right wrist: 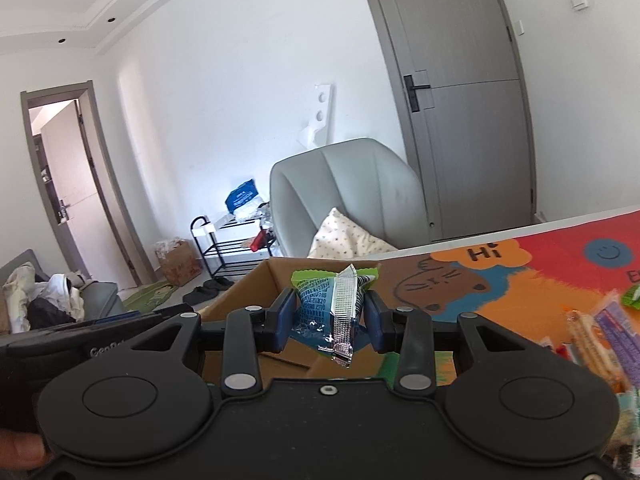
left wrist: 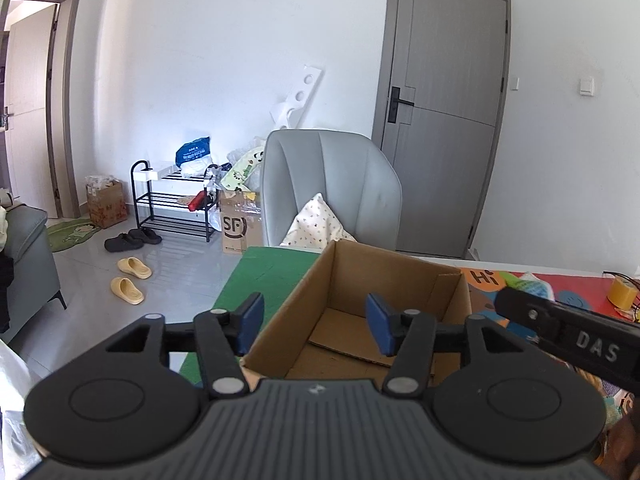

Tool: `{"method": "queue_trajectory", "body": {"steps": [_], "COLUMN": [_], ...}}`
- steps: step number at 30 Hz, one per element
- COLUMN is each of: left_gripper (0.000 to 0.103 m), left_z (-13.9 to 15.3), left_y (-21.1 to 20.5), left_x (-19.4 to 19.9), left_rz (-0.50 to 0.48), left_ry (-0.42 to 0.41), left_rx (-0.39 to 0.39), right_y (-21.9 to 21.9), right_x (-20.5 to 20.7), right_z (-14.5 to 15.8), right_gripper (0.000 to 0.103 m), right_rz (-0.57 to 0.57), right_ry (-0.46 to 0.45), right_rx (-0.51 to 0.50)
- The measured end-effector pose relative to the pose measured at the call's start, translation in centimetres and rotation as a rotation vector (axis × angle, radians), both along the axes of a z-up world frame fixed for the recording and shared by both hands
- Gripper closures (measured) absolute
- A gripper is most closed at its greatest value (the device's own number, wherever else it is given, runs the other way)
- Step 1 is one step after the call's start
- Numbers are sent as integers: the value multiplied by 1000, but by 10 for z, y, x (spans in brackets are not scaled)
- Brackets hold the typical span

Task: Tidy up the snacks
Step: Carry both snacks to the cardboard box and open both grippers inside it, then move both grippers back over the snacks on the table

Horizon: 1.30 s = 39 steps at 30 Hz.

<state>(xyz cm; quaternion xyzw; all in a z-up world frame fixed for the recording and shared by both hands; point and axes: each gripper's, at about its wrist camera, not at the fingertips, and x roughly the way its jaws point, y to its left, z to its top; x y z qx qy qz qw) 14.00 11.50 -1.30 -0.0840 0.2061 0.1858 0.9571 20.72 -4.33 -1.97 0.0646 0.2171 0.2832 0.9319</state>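
The left gripper [left wrist: 315,322] stood with its jaws apart and nothing between them, hanging over the near left corner of the open cardboard box [left wrist: 400,276]. One blue pad [left wrist: 250,322] sat outside the box's left wall and the other above its floor. In the left wrist view the box filled the centre, and only a loose cardboard flap [left wrist: 352,342] showed on its bottom. The box rested on a green mat [left wrist: 264,276], with a colourful cartoon mat [left wrist: 520,280] at about 3 o'clock from it. A roll of yellow tape [left wrist: 621,291] lay at the far right edge.

The right gripper [right wrist: 327,320] was clamped on a snack packet [right wrist: 320,300], green at the top and blue with a silver seam in the middle. The packet was held upright between the pads, just in front of and above the box's near right edge in the right wrist view. More snacks [right wrist: 600,332] lay in a loose heap on the cartoon mat at 3 o'clock from the held packet. A grey chair [right wrist: 352,196] with a spotted cushion [right wrist: 344,236] stood behind the table at 12 o'clock.
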Motion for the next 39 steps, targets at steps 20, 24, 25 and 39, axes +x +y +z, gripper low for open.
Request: {"method": "queue_trajectory", "body": {"steps": [20, 24, 25, 39], "left_gripper": [11, 11, 11, 8], "left_z": [-3, -2, -2, -3], "left_y": [-8, -17, -19, -59], "left_x": [-14, -15, -15, -16], "left_rz": [98, 95, 90, -55], "left_ry": [-38, -29, -33, -3], "left_rx": [13, 15, 8, -58], "right_y": [-23, -41, -44, -97], "right_x": [-7, -14, -15, -29], "right_z": [5, 4, 4, -1], "right_gripper": [1, 0, 0, 0], "right_rz": [-57, -88, -97, -247], "right_ry": [-16, -23, -25, 2], "right_rx": [75, 74, 70, -23]}}
